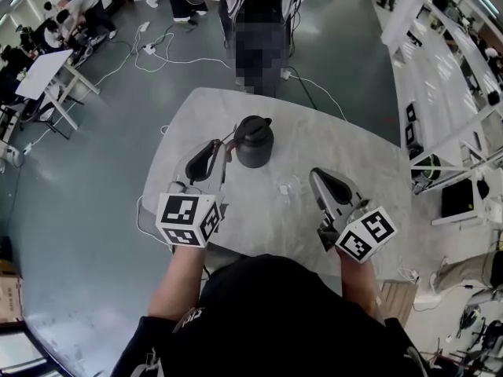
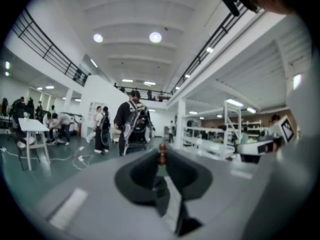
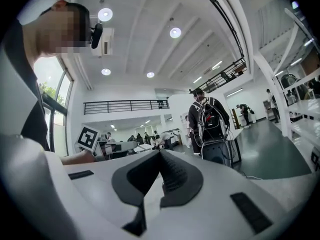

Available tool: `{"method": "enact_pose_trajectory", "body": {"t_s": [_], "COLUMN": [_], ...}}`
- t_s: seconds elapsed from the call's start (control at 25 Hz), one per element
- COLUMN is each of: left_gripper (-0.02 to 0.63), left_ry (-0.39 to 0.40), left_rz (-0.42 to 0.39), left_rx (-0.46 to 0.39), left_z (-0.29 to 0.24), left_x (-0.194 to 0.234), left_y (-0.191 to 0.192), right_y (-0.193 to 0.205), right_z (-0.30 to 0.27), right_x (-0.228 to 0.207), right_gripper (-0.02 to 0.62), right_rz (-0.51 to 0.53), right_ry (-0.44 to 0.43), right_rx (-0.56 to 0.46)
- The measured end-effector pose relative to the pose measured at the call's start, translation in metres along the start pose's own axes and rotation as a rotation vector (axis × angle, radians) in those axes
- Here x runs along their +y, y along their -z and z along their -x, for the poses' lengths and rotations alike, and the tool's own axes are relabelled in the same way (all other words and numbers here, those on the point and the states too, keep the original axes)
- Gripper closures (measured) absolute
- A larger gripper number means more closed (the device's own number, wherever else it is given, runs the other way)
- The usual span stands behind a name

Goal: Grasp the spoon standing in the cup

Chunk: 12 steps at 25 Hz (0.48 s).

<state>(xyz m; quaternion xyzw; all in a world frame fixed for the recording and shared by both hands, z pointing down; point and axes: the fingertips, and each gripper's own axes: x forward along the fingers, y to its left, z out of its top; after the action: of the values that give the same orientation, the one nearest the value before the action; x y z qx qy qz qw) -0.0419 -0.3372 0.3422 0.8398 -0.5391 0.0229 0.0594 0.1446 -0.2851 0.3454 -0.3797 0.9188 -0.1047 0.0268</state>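
Head view: a grey table [image 1: 354, 144] is seen from above, with a black cup [image 1: 254, 144] near its middle. The left gripper [image 1: 222, 148] lies just beside the cup's left side, jaws pointing toward it. A thin spoon [image 1: 229, 137] runs from the jaw tips up toward the cup's rim. Whether the spoon's far end sits inside the cup cannot be told here. The right gripper [image 1: 315, 173] rests over the table's near right part, well apart from the cup. A small white scrap [image 1: 284, 188] lies between the two grippers.

Left gripper view: the cup is out of frame, because the camera tilts up toward the ceiling. This view adds what the head view lacks: the jaws are clamped on the spoon. Its pale handle runs up between the dark pads, and its brownish end stands at their tips.

Right gripper view: the jaws meet at their tips with nothing between them. Neither cup nor spoon appears. To the left are the marker cube [image 3: 88, 138] of the left gripper and part of the person's arm.

Surroundings: a person with a backpack rig [image 1: 259, 38] stands just beyond the table's far edge. Cables [image 1: 169, 49] trail over the floor behind. White shelves [image 1: 448, 77] line the right side, and a white bench [image 1: 43, 73] stands at far left with people near it. Nothing lies between either gripper and the cup.

Containers: the cup is the only one. Its top shows only dark, so its contents cannot be made out.
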Motion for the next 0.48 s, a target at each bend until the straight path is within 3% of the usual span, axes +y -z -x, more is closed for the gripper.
{"method": "enact_pose_trajectory", "body": {"t_s": [0.2,0.48], "left_gripper": [0.551,0.551], "left_ry": [-0.005,-0.007], "left_rz": [-0.006,-0.013], "left_rx": [0.009,0.021], "left_z": [0.005,0.009], "left_x": [0.001,0.003], "left_y": [0.004,0.007], "right_y": [0.007,0.016], "right_z": [-0.006,-0.01], "right_x": [0.013,0.015], "right_gripper": [0.604,0.604], "right_rz": [0.11,0.074], "right_ry": [-0.044,-0.046], "right_rx": [0.035,0.038]}}
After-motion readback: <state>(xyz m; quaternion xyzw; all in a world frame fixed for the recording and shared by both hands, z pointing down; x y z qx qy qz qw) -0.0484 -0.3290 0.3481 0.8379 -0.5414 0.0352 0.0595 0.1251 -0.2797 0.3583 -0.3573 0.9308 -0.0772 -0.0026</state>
